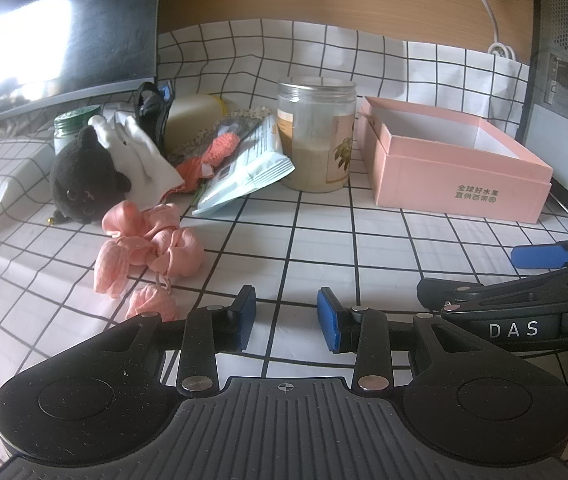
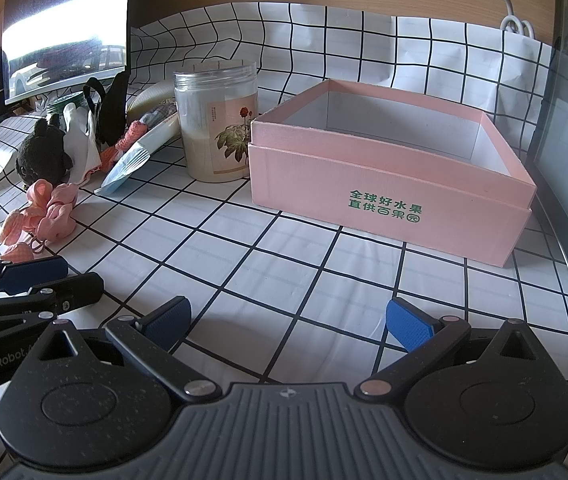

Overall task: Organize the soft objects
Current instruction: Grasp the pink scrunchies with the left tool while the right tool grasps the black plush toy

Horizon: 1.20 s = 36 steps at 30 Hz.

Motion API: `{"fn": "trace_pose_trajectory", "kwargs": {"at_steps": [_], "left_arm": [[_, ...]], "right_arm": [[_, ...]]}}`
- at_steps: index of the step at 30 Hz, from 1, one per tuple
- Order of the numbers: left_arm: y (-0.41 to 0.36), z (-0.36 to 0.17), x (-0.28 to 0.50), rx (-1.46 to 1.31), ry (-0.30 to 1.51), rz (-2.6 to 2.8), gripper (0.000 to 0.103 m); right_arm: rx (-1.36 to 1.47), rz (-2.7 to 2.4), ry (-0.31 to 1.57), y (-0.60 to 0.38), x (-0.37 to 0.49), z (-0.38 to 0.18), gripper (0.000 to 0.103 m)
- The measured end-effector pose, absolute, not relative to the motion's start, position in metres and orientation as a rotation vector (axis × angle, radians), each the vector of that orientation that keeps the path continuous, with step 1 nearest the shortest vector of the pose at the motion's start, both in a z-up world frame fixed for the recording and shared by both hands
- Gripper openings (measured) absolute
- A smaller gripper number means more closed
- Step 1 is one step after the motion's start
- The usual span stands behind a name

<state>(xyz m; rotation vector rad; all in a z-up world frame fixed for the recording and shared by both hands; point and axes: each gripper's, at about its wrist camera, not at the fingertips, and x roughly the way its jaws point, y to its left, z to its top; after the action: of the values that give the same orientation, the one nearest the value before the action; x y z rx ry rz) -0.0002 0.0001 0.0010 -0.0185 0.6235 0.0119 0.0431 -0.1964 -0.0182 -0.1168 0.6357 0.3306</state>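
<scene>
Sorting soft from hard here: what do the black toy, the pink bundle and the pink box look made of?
Black toy: fuzzy matte plush, likely stuffed fabric. Pink bundle: thin gathered cloth, crinkled and limp. Pink box: stiff matte cardboard with straight edges and printed lettering.

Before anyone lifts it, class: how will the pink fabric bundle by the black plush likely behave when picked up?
The pink bundle looks like thin gathered cloth, so it is probably floppy and light. Its lobes seem joined by a thin cord, so the loose ones may dangle or trail. It lies flat on the checked cloth, so it is unlikely to roll.
</scene>
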Motion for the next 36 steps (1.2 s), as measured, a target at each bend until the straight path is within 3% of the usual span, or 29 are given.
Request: {"fn": "trace_pose_trajectory", "kwargs": {"at_steps": [11,18,27,36], "left_arm": [[0.01,0.002,-0.003,-0.06,0.624,-0.003,0.038],[0.063,0.044,-0.005,-0.1,0.531,0.142,0.038],[0.129,0.03,0.068,-0.151,0.796,0.094,0.038],[0.119,0.023,0.074,-0.034,0.822,0.018,0.039]], "right_arm": [[-0.123,0.342,0.651,-0.194,0.046,-0.027,0.103],[-0.144,0.346,0.757,-0.192,0.058,-0.022,0.103],[-0.156,0.335,0.811,-0.187,0.062,-0.02,0.103],[-0.153,0.298,0.815,-0.186,0.051,-0.016,0.103]]}}
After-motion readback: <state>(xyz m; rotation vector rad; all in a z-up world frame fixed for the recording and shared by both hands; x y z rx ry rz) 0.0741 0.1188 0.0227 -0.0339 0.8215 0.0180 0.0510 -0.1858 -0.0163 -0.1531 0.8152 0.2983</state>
